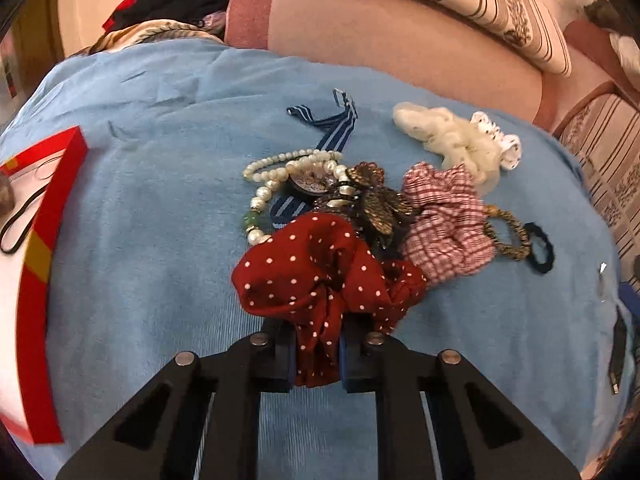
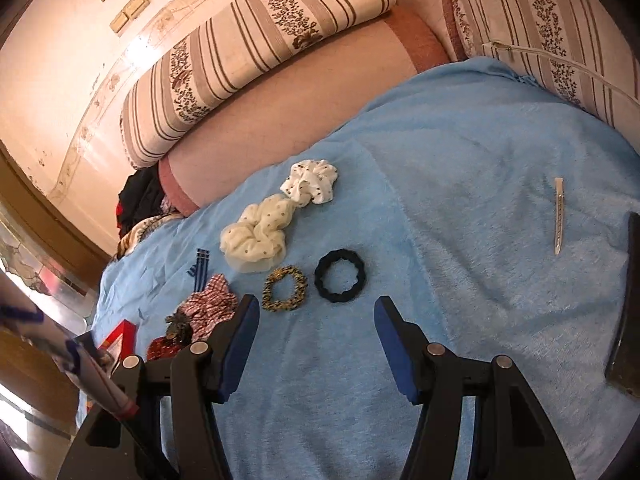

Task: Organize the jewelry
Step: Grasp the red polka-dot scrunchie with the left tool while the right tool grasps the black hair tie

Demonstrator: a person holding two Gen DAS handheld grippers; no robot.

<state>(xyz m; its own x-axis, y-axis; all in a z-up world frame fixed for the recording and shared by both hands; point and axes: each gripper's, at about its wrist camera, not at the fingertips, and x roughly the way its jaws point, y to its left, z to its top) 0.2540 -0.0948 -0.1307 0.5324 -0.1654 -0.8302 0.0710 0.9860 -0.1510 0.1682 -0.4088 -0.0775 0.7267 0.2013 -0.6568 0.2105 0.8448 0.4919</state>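
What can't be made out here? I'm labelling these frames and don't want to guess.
- Left wrist view: the red box is cut off by the left edge, contents mostly unseen.
- Left wrist view: the watch face is half buried under the pearl bracelets.
- Right wrist view: the dark object is cropped by the right edge, unidentifiable.

Lighting warm, indoor, adequate; image quality fair.
Both views show strong fisheye bending and dark corner vignetting. Soft shadows only. Motion blur on red box [image 1: 48,240] at left edge; wall [image 2: 60,80] overexposed, glaring.
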